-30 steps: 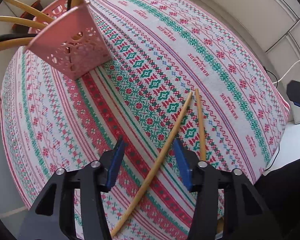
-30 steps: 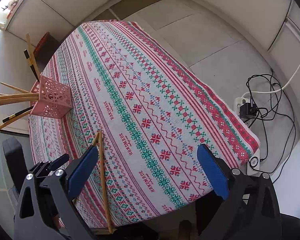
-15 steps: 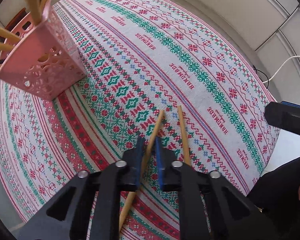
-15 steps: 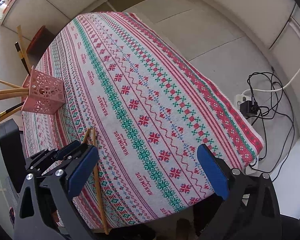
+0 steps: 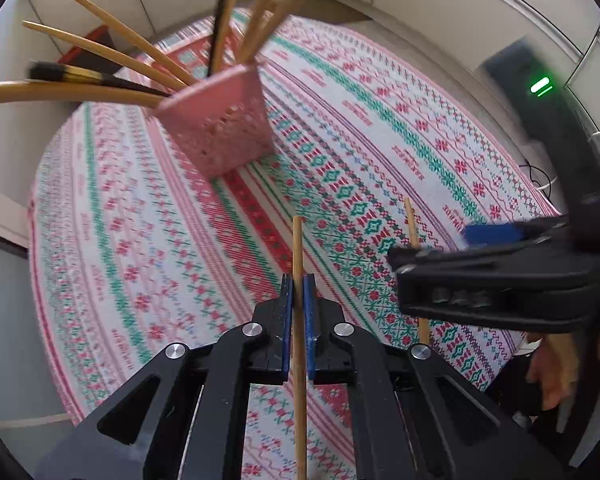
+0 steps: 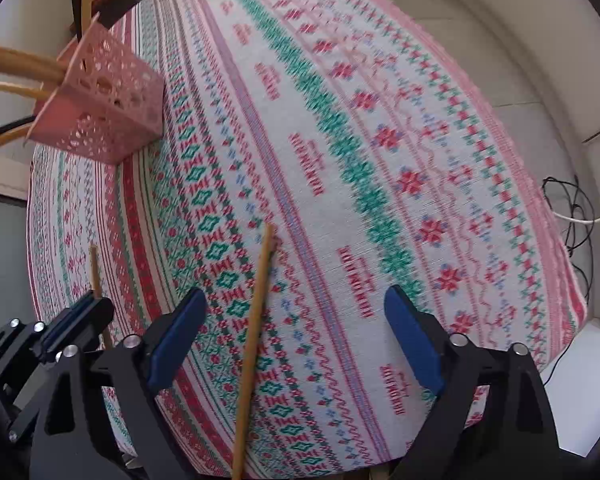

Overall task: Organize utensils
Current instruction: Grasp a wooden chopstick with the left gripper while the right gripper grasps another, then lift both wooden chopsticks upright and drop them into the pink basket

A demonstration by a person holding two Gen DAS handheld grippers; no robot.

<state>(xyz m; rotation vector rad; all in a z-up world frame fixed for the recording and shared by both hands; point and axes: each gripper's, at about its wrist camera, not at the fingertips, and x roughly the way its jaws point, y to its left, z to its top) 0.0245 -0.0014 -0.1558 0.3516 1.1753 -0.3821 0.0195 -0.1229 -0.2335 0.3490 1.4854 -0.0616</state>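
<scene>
Only readable thing here is the word "HANDMADE", stitched in red over and over in rows along the tablecloth (image 6: 312,168). You can make it out mid-frame and at the lower right of the right wrist view. In the left wrist view the same red words sit at the right on the cloth (image 5: 412,160), too blurred to read properly.
</scene>
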